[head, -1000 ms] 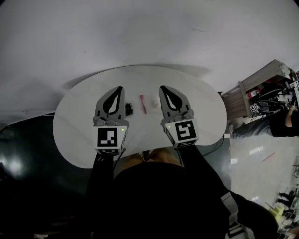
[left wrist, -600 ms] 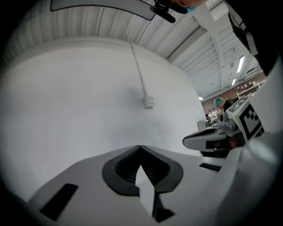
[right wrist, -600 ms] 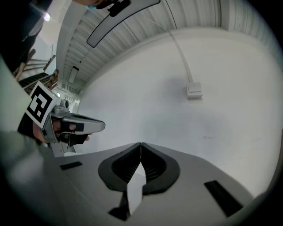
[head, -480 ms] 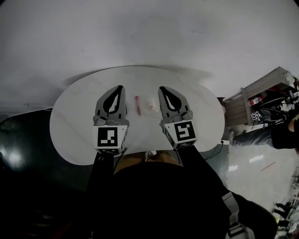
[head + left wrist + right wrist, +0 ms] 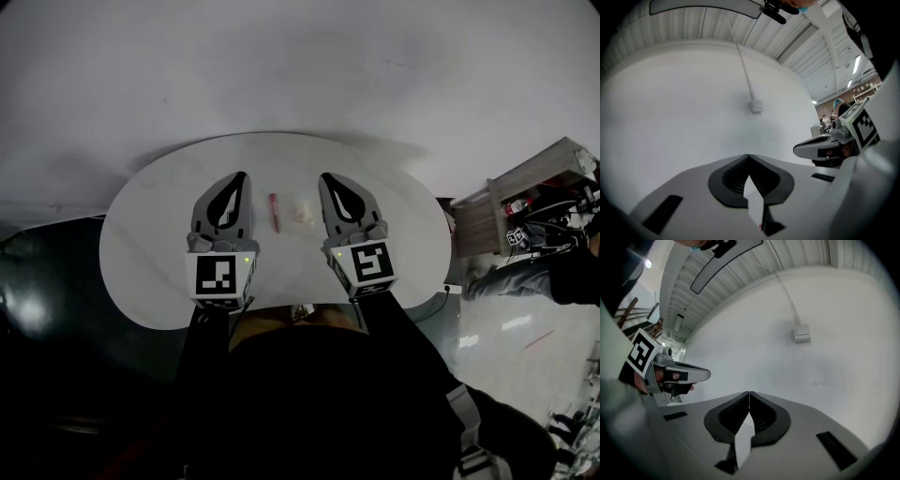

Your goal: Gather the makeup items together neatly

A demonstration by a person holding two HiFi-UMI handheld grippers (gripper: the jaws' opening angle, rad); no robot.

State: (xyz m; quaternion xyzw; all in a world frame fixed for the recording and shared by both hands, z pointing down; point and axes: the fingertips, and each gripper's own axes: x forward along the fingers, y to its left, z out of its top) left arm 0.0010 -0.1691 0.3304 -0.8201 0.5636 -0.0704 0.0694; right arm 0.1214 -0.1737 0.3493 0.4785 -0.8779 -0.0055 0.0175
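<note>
In the head view a slim red makeup stick (image 5: 274, 212) and a small pale item (image 5: 303, 212) lie side by side on the white round table (image 5: 150, 234). They sit between my two grippers, which are held level above the table. My left gripper (image 5: 240, 176) is left of the red stick and my right gripper (image 5: 327, 177) is right of the pale item. Both are shut with nothing between the jaws. The left gripper view shows its tips (image 5: 749, 156) meeting in front of a bare white wall, and so do the tips in the right gripper view (image 5: 749, 393).
The table stands against a white wall with a cable and a box (image 5: 756, 106) on it. A dark floor (image 5: 47, 309) lies left of the table. Wooden shelving (image 5: 525, 187) with clutter stands to the right.
Both grippers have drifted slightly sideways over the table. A small dark item that showed beside the left gripper a second ago is now hidden. Both stay shut.
</note>
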